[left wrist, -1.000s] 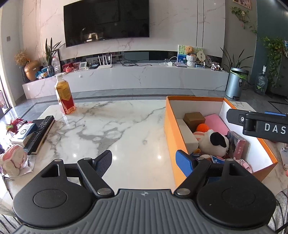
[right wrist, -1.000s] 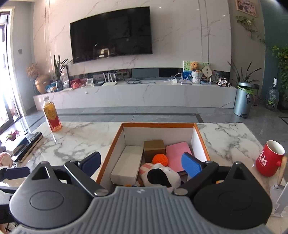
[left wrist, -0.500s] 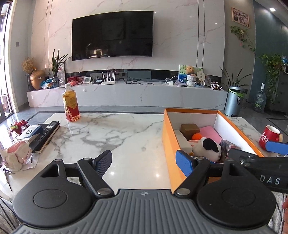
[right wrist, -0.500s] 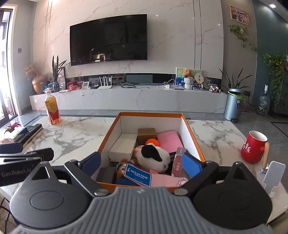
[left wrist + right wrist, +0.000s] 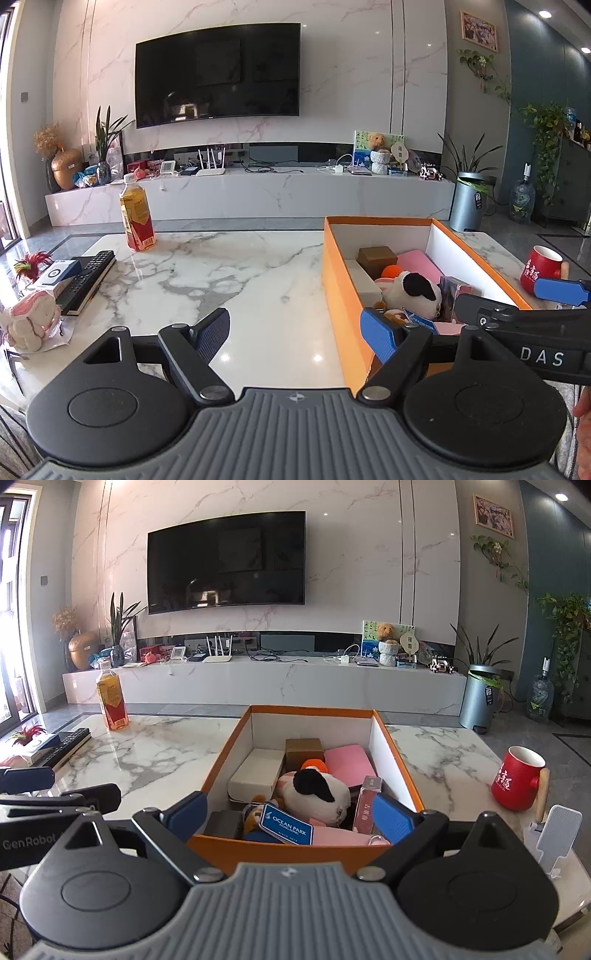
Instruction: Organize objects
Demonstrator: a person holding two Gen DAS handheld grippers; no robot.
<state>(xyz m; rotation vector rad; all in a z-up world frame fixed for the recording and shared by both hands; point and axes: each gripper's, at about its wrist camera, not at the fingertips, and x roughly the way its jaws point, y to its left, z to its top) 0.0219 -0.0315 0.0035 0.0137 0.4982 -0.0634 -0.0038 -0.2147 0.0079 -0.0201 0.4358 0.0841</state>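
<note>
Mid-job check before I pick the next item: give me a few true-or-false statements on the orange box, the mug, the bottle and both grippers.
1. The white plush toy with a black patch lies inside the orange cardboard box. True.
2. The red ceramic mug sits inside that box. False: it stands on the white marble table, right of the box.
3. The amber drink bottle with a red label lies on its side. False: it stands upright.
4. The left gripper is open and holds nothing. True.
5. The right gripper is shut on the plush toy. False: its fingers are apart and empty.
</note>
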